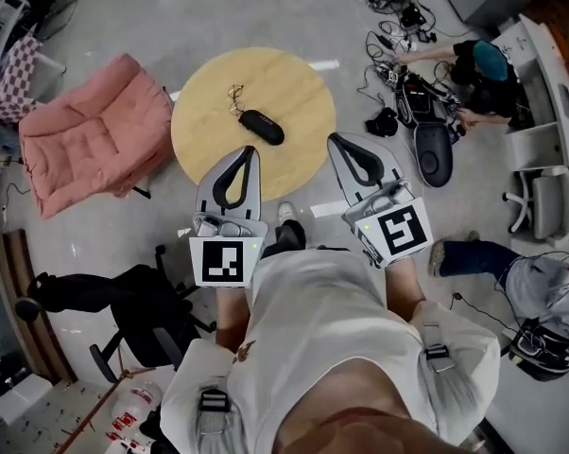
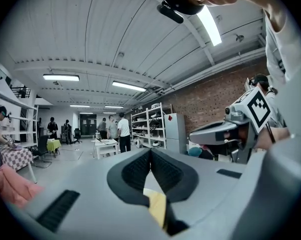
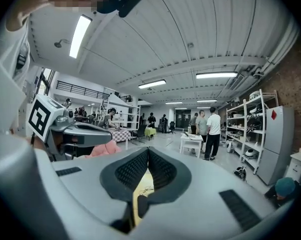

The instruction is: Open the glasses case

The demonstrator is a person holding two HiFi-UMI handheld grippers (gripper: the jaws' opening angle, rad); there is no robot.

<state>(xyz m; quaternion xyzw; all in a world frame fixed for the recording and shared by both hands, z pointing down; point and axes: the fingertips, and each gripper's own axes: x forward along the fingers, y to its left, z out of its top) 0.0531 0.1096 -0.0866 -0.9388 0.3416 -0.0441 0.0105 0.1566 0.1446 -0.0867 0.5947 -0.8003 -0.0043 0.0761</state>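
**Round table ahead, case not yet reached**

A round wooden table (image 1: 299, 88) is seen beyond both tongs. The left gripper (image 1: 253, 150) is clenched on nothing, and the glasses case (image 1: 262, 127) lies just past its tips. The right gripper (image 1: 334, 139) is likewise clenched and empty. If the case is approached with the jaws shut, it could be shoved aside rather than grasped.

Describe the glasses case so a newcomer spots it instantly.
Find the round light-wood table on the grey floor, right of the pink padded chair. The glasses case is the black oblong pod lying on it. Its only neighbour there is a pair of thin wire-framed glasses.
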